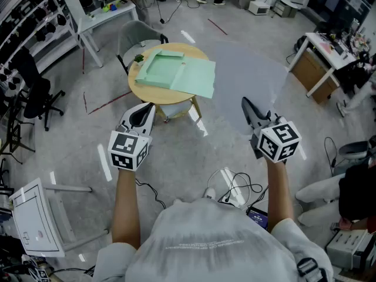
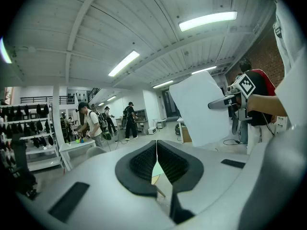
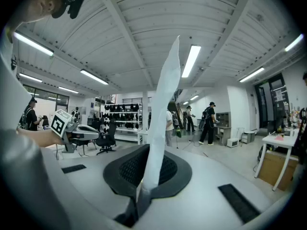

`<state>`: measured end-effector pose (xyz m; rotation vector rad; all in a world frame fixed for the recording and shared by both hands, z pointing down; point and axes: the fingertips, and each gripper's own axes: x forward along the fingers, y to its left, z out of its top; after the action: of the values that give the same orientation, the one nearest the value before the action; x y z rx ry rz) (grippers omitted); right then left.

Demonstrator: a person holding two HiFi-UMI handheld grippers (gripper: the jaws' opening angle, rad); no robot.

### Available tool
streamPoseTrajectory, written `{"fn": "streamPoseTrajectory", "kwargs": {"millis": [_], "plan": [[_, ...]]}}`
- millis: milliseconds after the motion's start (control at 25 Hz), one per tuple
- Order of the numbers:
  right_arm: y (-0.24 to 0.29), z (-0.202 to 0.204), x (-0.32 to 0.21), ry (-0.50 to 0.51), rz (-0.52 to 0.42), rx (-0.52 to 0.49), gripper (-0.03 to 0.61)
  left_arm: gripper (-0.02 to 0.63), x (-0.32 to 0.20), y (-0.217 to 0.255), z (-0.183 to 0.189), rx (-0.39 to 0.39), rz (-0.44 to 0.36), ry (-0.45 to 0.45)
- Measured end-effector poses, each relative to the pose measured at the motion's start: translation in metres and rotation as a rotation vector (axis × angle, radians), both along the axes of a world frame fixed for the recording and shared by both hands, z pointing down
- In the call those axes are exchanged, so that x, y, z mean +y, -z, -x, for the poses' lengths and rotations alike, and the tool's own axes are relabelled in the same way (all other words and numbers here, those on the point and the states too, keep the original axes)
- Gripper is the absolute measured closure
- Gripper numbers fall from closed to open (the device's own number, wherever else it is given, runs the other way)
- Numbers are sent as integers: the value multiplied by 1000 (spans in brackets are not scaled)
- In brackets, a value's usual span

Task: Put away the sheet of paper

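Observation:
My right gripper (image 1: 248, 109) is shut on the lower edge of a white sheet of paper (image 1: 247, 78), which stands up from the jaws over the floor. In the right gripper view the sheet of paper (image 3: 162, 104) shows edge-on, rising from the shut right gripper (image 3: 144, 178). The left gripper view shows the paper (image 2: 199, 110) broadside beside the right gripper (image 2: 225, 101). My left gripper (image 1: 141, 116) is shut with nothing in it and hangs just short of the round wooden table (image 1: 141, 90). An open green folder (image 1: 176, 72) lies on that table.
A grey chair (image 1: 138, 37) stands behind the round table, a white table (image 1: 108, 13) farther back left. A black office chair (image 1: 35, 93) is at the left, a desk (image 1: 326, 47) at the right. Cables (image 1: 235, 187) lie on the floor by the person's feet. People stand far off.

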<state>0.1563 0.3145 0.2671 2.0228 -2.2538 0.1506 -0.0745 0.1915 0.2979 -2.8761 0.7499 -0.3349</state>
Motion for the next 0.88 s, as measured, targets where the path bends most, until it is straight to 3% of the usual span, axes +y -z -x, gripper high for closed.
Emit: {"fn": "streamPoseTrajectory", "kwargs": {"millis": [280, 600, 880], "plan": [[10, -14, -17, 96, 4, 166, 549, 594, 0, 5, -8, -7, -24, 33], [49, -52, -48, 164, -110, 82, 549, 594, -4, 7, -34, -19, -31, 88], [65, -70, -85, 248, -111, 63, 549, 594, -13, 11, -58, -13, -38, 131]]}}
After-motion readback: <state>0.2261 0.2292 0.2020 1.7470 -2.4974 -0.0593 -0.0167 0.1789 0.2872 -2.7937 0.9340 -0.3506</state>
